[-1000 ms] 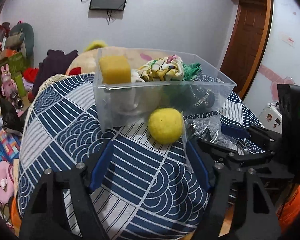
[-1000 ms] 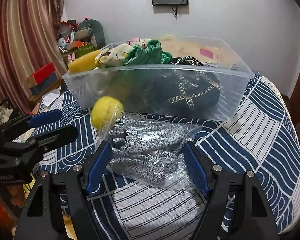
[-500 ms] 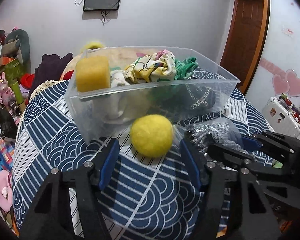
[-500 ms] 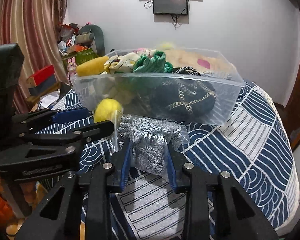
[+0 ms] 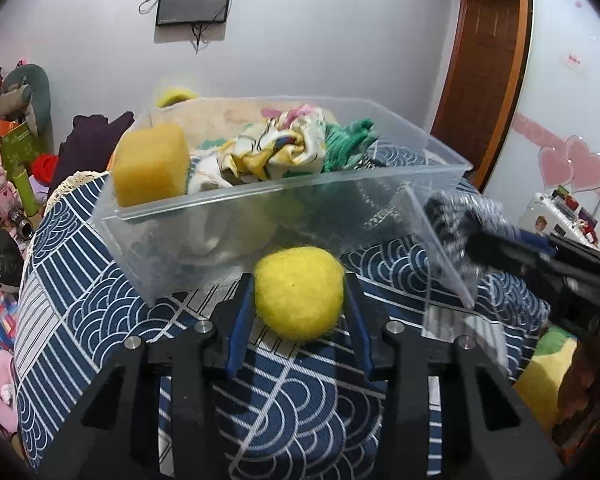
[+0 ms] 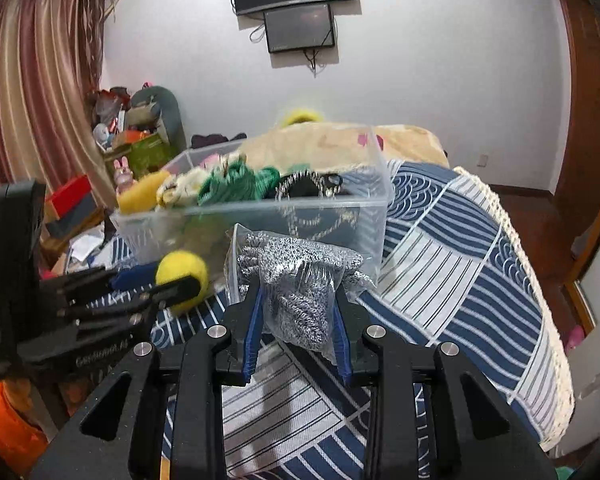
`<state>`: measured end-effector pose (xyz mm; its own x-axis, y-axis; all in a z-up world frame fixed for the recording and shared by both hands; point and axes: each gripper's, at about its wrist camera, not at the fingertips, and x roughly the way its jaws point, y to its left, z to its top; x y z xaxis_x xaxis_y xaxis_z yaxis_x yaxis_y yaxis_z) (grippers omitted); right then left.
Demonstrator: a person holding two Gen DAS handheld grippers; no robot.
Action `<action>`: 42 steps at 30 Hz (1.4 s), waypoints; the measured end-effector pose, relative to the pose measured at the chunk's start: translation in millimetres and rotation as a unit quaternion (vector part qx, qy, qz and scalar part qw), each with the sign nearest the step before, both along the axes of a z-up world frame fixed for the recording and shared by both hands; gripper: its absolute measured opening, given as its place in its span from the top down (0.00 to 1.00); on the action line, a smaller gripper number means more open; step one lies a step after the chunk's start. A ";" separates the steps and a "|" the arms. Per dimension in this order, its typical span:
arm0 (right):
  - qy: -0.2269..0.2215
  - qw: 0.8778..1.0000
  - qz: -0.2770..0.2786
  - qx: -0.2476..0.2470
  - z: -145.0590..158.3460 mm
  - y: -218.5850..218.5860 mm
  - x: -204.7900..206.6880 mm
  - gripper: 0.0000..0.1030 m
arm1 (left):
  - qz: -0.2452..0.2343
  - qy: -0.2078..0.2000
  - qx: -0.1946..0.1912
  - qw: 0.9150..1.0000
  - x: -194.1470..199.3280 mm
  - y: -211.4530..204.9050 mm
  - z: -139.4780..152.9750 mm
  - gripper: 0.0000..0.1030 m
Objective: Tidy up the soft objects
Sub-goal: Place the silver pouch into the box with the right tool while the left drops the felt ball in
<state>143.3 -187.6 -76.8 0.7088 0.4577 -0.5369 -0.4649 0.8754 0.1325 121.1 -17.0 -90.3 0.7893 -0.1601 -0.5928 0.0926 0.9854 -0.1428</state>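
I have my left hand-held gripper [image 5: 299, 312] pinched around the yellow felt ball [image 5: 299, 297], one blue pad on each side at its widest part, so the soft round thing cannot roll out; it sits just in front of the clear plastic bin [image 5: 260, 216] and low over the wave-patterned blue bedspread [image 5: 100, 300], though I cannot tell whether it is touching the cloth. My right hand-held gripper [image 6: 298, 316] is squeezed on the bagged grey knit gloves [image 6: 296, 276], gripping through the clear plastic near the lower end so the rest of the pack stands up above the pads, close to the bin's near wall. The bin rests on the bed and already holds a yellow sponge block [image 5: 150, 170] at its left end, a crumpled patterned cloth [image 5: 276, 152] in the middle, something green and knitted [image 5: 350, 142] and a dark item with a pale chain pattern [image 6: 312, 184]. I judge that both pieces are meant for the bin, and each must clear the rim first. The right side looks less full, which suits the gloves. The loose bag could snag on the rim.
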 end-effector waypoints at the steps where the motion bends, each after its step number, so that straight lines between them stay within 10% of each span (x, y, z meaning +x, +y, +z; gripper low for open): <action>1: -0.004 1.000 -0.001 0.001 3.4 0.3 -0.9 0.73 | 0.001 -0.006 0.001 1.000 -4.0 0.5 2.9 0.58; 16: -0.082 0.996 -0.016 0.007 55.5 10.6 14.2 0.73 | 0.023 -0.095 -0.003 0.995 -20.0 22.6 68.7 0.58; 42: -0.020 0.998 0.004 -0.052 16.6 51.4 64.3 0.66 | 0.020 -0.031 -0.007 0.999 45.1 19.6 37.6 0.58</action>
<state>207.6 -136.2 -60.2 0.7273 0.4060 -0.5534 -0.4745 0.8800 0.0219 166.2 2.6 -52.7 0.8302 -0.1361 -0.5406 0.0627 0.9864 -0.1520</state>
